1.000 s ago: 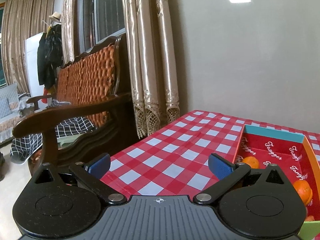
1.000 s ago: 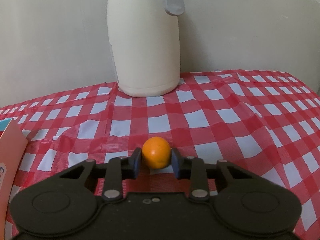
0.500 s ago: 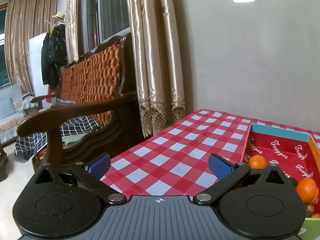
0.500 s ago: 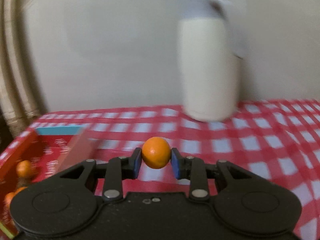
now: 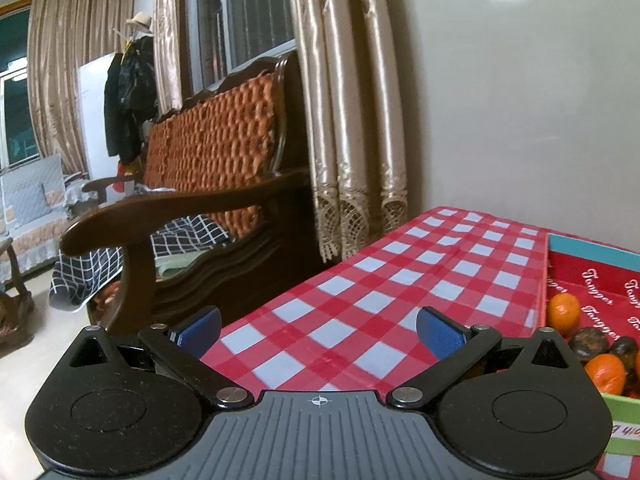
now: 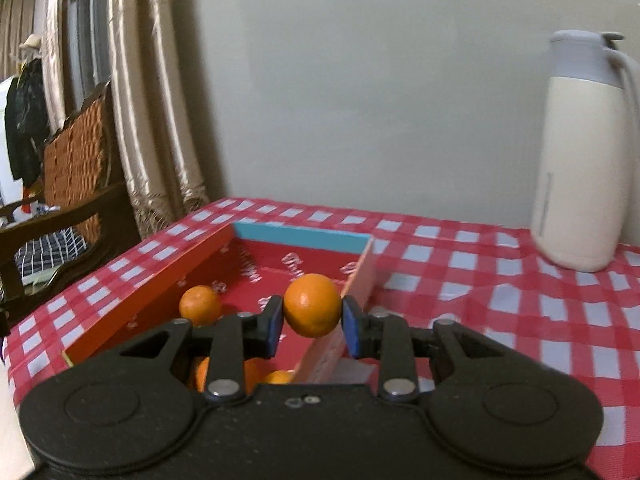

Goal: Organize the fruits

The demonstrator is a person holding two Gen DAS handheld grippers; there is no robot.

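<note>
Left wrist view: my left hand-held gripper (image 5: 318, 330) is spread wide, nothing between the blue pads, held over the near edge of the bench (image 5: 400, 280) w/ red-white check cloth. Fruit box (image 5: 592, 250), red inside w/ a blue far wall, sits at far right; an orange (image 5: 564, 309) lies near its left wall, another orange (image 5: 606, 373) nearer me, dark fruit (image 5: 590, 340) between them. Wooden sofa (image 5: 208, 184) and curtains (image 5: 352, 120) to the left, off the bench.

Right wrist view: my right hand-held gripper (image 6: 313, 322) is pinching a tangerine (image 6: 313, 305) by its sides, held over the box's right wall (image 6: 360, 280). One orange (image 6: 200, 305) lies inside by the left wall; more show partly under the fingers. Cream jug (image 6: 580, 160) stands upright on the cloth, far right, well apart from the box.
</note>
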